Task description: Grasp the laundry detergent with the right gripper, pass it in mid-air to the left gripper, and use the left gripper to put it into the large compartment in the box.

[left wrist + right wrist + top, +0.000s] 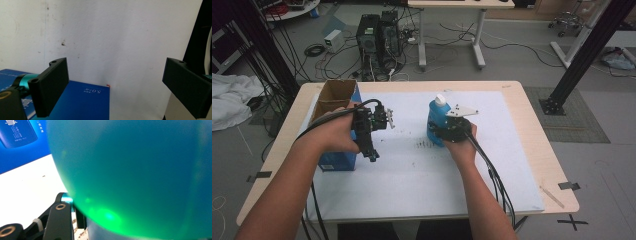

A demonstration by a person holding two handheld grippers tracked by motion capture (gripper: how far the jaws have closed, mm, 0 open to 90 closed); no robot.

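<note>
A blue bottle [438, 121] with a white cap is being held upright on the white sheet [422, 170] of the table [539, 150] by the right gripper [443, 131], which seems to be pinching it, though its jaws are being hidden by the bottle body in the right gripper view. The left gripper [115, 87] is being kept with its jaws spread wide and nothing between them, just beside the blue box [337, 161], whose top is being seen open near the table's left edge
</note>
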